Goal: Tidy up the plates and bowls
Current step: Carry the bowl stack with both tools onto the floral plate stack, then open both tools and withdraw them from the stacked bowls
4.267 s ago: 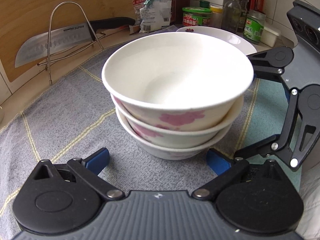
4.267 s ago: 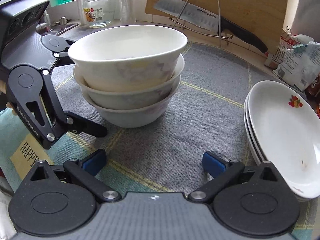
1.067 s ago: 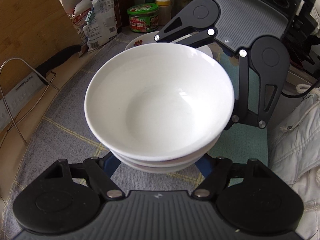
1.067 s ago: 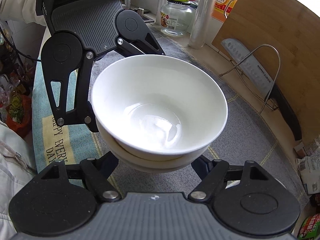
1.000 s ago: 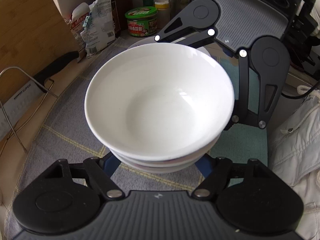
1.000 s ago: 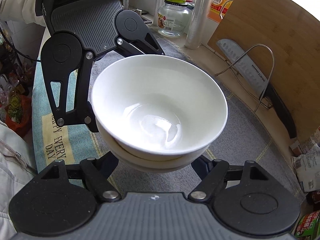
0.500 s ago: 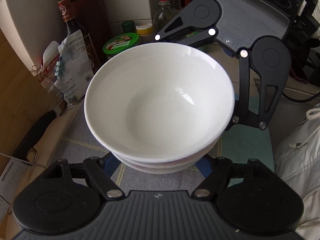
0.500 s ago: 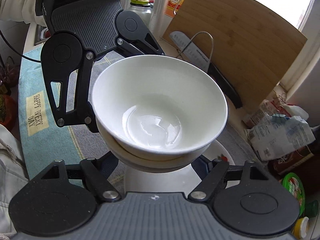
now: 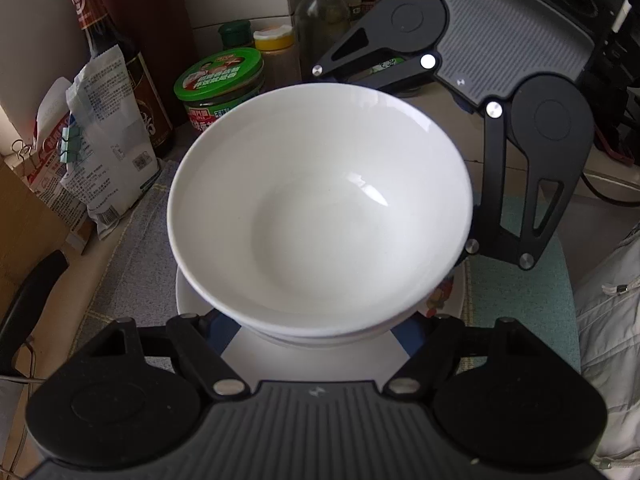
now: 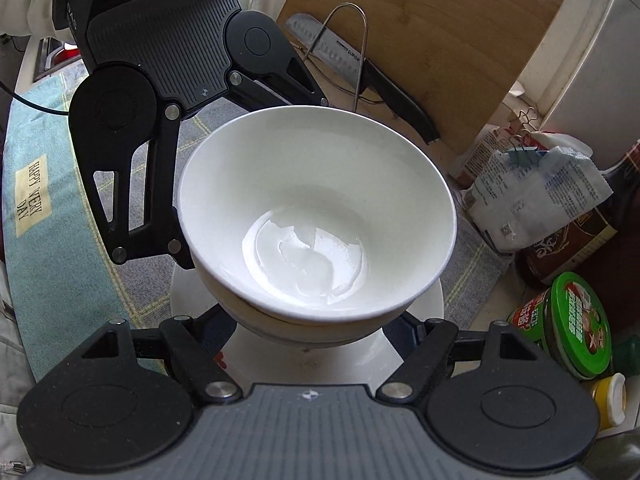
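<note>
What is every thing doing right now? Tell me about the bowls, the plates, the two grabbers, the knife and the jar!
Stack of bowls: nested, empty, lifted above the plates.
Plates: stacked on the cloth under the bowls.
Left gripper: shut on the stack of bowls.
Right gripper: shut on the stack of bowls.
Knife: resting in the wire rack.
Green-lidded jar: lid on.

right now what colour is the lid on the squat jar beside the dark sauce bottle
Green, with a printed picture label on top. The jar lid shows best in the left wrist view, just behind the stacked bowls.
</note>
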`<state>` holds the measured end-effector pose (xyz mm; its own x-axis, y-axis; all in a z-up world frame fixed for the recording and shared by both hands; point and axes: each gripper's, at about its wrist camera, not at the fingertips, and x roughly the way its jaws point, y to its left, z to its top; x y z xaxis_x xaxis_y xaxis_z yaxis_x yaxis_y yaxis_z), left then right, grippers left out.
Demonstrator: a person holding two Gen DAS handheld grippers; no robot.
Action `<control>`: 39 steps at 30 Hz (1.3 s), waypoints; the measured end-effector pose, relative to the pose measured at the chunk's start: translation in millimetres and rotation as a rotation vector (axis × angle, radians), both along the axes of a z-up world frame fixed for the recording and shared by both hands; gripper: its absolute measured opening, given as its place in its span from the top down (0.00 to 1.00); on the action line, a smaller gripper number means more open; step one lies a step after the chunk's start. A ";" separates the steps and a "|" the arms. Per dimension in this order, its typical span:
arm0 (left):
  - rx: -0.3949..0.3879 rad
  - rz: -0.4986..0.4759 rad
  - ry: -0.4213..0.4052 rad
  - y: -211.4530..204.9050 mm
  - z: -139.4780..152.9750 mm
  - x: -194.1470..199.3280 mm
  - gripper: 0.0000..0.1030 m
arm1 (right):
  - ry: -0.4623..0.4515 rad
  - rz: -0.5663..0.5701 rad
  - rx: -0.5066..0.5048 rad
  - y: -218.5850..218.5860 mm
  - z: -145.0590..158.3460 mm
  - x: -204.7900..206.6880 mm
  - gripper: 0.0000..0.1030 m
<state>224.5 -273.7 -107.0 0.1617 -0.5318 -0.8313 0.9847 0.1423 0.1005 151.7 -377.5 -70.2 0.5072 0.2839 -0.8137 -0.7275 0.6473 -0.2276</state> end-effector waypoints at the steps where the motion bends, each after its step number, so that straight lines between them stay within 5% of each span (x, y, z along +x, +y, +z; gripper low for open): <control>1: 0.000 0.003 0.004 -1.0 -0.7 1.3 0.24 | 0.004 -0.002 0.001 -0.6 -0.8 2.8 0.19; 26: -0.028 0.044 0.084 -5.7 -4.9 19.7 0.23 | 0.023 -0.017 -0.003 -7.3 -7.1 13.2 0.19; 30: -0.040 0.045 0.048 -4.1 -3.2 15.2 0.13 | -0.008 -0.022 0.010 -7.2 -6.6 11.1 0.01; 39: -0.095 0.246 -0.042 31.0 15.2 -1.4 0.04 | -0.025 -0.046 0.043 -12.8 -1.9 2.2 0.00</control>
